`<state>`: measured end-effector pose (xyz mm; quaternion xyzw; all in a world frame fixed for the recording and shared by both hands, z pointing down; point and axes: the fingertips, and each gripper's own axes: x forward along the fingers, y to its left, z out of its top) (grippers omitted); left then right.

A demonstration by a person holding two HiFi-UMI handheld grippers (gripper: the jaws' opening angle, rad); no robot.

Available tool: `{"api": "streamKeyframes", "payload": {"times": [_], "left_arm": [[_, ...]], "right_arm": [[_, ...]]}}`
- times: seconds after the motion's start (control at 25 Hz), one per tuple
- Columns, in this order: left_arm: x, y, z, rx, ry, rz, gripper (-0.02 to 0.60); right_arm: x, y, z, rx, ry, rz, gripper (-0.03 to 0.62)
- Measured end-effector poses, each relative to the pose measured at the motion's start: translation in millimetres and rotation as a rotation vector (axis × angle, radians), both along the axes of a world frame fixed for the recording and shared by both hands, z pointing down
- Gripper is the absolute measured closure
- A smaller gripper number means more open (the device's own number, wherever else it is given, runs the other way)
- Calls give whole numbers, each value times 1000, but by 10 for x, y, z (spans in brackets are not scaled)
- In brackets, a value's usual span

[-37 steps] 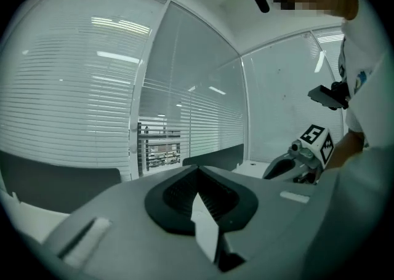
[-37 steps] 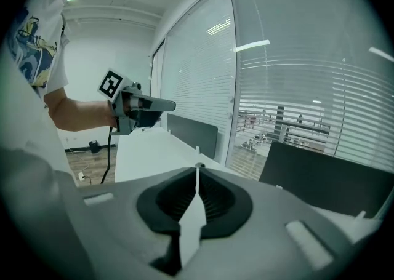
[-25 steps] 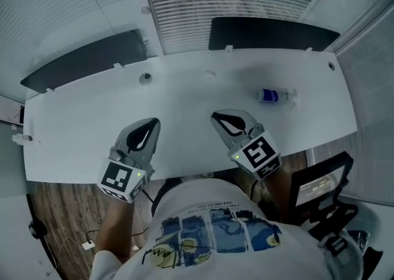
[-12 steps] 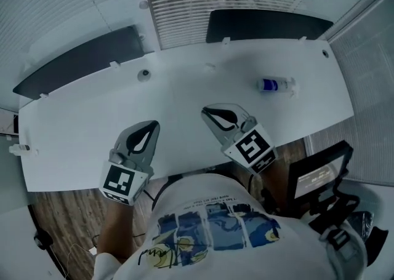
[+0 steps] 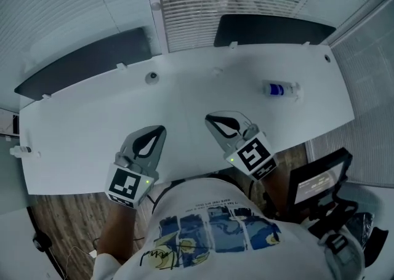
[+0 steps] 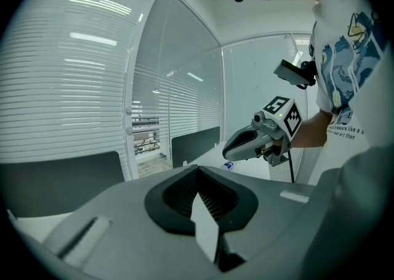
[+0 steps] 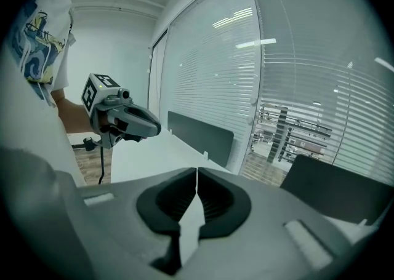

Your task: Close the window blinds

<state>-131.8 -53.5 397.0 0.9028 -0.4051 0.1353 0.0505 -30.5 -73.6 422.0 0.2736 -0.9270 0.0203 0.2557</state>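
Office — white desk [image 5: 92,125], dark divider panels [image 5: 271,29], blinds [image 5: 197,8] on glass walls.

White curved desk [image 5: 92,131] bearing two dark flat divider panels on its far edge, one left [image 5: 86,63], one right [image 5: 274,29]. Slatted white window blinds [image 5: 197,8] hang behind the gap between the panels. Small blue-labelled bottle [image 5: 282,90] lies on the desk, right. Left gripper [image 5: 159,132] and right gripper [image 5: 211,119] sit side by side over the near edge. Black office chair [image 5: 320,186] stands near right, beside the desk.

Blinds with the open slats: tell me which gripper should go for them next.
Right, probably. The right gripper sits farther forward over the desk, almost in line with the open-slat blinds; the left gripper hangs back, off toward their left edge. Both are shut and empty.
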Motion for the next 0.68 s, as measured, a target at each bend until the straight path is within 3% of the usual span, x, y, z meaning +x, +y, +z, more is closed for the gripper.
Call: {"api": "streamKeyframes", "payload": {"times": [0.68], "left_arm": [[-471,-2,197,11,-6,56,575]], "right_arm": [[-464,-6,192,33,-30,66,588]]}}
